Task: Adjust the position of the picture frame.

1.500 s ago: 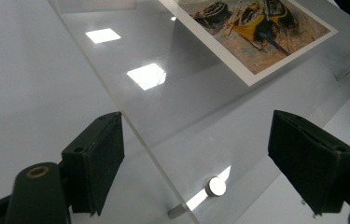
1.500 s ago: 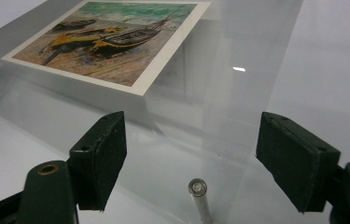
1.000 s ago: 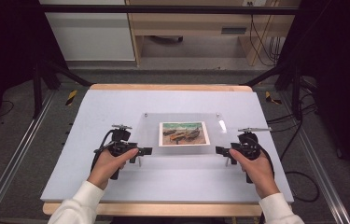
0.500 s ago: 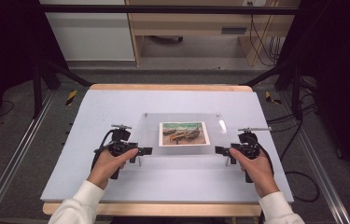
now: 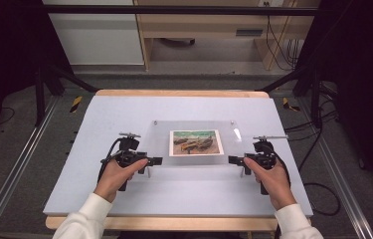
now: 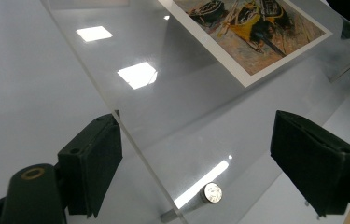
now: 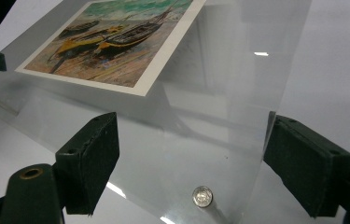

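A clear acrylic panel (image 5: 160, 135) lies on standoffs on the grey mat, with a print of beached boats (image 5: 196, 142) in its middle. My left gripper (image 5: 155, 161) sits at the panel's near left corner, jaws wide apart. In the left gripper view the panel's edge (image 6: 135, 140) runs between the open jaws, and a silver screw head (image 6: 211, 192) marks the corner. My right gripper (image 5: 233, 160) sits at the near right corner, also open. In the right gripper view the panel (image 7: 196, 126) lies between the jaws, untouched, with a corner screw (image 7: 202, 196).
The grey mat (image 5: 119, 112) covers a wooden table with bare room on all sides of the panel. Metal rails (image 5: 15, 174) run along the floor at left and right. Cables (image 5: 318, 194) trail at the right, and a wooden desk (image 5: 199, 30) stands behind.
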`<state>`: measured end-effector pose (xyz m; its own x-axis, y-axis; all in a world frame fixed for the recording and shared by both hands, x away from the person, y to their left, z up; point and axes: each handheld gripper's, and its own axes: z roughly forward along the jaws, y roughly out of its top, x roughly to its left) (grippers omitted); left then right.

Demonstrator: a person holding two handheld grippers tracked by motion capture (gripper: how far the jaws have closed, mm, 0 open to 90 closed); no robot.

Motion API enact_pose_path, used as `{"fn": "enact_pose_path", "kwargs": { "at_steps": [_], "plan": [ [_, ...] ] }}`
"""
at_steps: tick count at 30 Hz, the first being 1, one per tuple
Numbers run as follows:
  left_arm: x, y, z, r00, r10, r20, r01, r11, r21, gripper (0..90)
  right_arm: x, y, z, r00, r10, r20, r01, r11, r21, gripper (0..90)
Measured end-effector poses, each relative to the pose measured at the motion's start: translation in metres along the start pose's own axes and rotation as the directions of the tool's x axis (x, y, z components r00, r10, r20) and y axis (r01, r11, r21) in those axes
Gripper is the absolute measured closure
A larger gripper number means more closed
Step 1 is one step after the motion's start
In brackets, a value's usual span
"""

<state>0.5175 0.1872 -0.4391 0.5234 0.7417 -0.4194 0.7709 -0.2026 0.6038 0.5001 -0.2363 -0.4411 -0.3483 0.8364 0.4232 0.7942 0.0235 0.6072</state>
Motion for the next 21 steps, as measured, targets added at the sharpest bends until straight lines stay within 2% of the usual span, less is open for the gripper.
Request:
{"fn": "enact_pose_path", "kwargs": {
  "at_steps": [21],
  "plan": [
    [-0.0006,0.001,-0.001,0.9998,0.018,-0.007,-0.018,0.9998,0.01,16.6,0.0018,-0.0031,-0.0007,0.9999,-0.012,0.01,0.012,1.0,-0.023,20.1]
  ]
}}
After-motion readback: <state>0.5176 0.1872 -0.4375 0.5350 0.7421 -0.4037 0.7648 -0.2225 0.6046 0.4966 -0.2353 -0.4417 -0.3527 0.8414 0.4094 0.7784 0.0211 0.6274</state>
